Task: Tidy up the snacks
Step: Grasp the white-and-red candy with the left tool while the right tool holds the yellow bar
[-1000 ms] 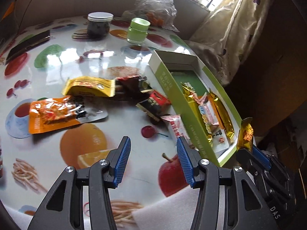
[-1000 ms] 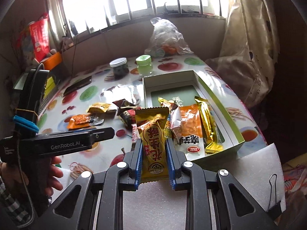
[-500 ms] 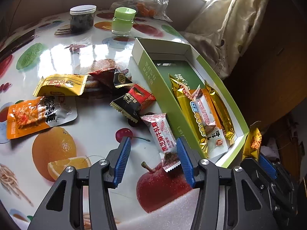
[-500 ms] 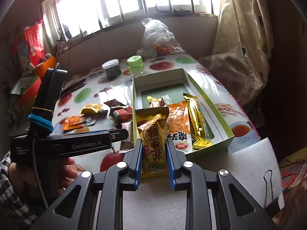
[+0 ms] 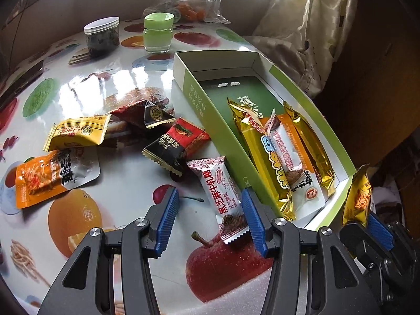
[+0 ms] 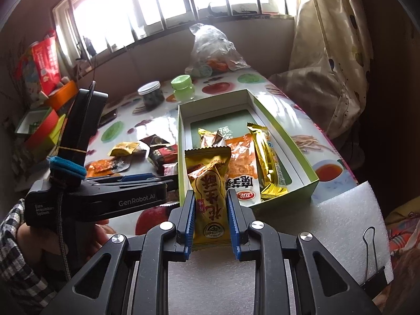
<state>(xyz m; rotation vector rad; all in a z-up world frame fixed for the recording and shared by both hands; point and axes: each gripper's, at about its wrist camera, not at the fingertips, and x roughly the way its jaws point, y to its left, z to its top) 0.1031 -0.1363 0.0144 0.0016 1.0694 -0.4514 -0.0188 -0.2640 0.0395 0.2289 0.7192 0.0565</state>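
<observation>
While the right claw [image 6: 210, 220] pinches a yellow foil snack pack [image 6: 210, 183], the spread left claw [image 5: 210, 220], its jaws just widened, should straddle the white-and-red candy wrapper [image 5: 220, 191] at its one o'clock before squeezing.

Left claw [image 5: 210, 220] jaws apart; right claw [image 6: 210, 221] clamped

The left gripper [image 5: 210, 218] hangs over the fruit-print table [image 5: 110, 181], its jaws apart around the near end of a white and red candy packet [image 5: 220, 194] lying just beside the green box [image 5: 207, 105]. Inside that box lie gold-wrapped bars [image 5: 265, 152]. Left of the box, dark and yellow wrappers [image 5: 78, 132] are scattered. Beyond the box stands a green-lidded jar [image 5: 158, 32].
</observation>
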